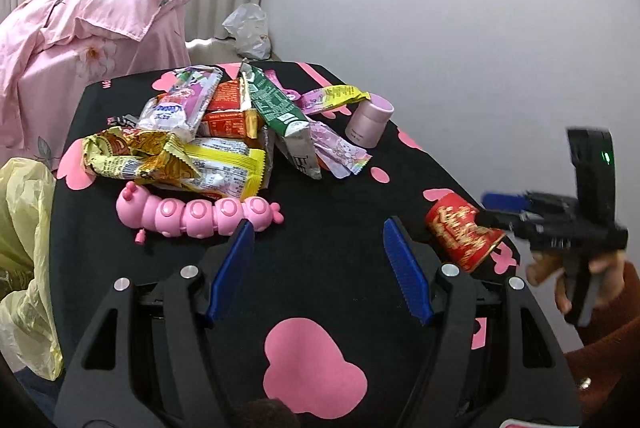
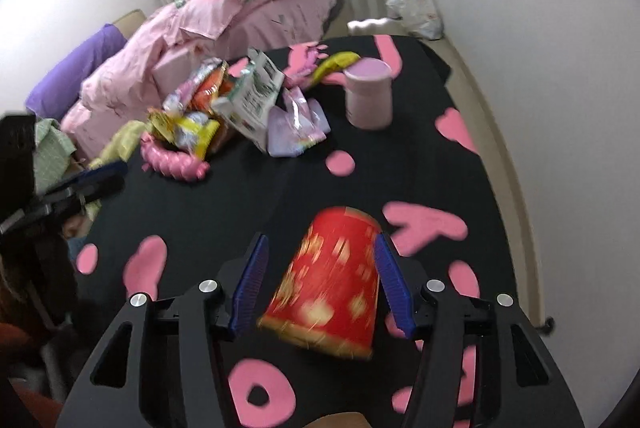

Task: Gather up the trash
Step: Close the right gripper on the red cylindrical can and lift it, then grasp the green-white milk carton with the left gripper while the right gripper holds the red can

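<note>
I am holding my right gripper (image 2: 320, 284) spread around the red paper cup (image 2: 328, 284), lying on its side near the black table's (image 2: 240, 195) right edge. My left gripper (image 1: 318, 268) is hanging spread and empty, facing the wrapper pile (image 1: 208, 131) toward the far-left corner.

A matt black cloth (image 1: 328, 292) with pink shapes covers the counter, glossy crinkled foil wrappers (image 1: 208, 131) lie heaped beside a smooth shiny plastic caterpillar toy (image 1: 200, 214), and the red paper cup (image 2: 332, 284) carries gold print.
</note>
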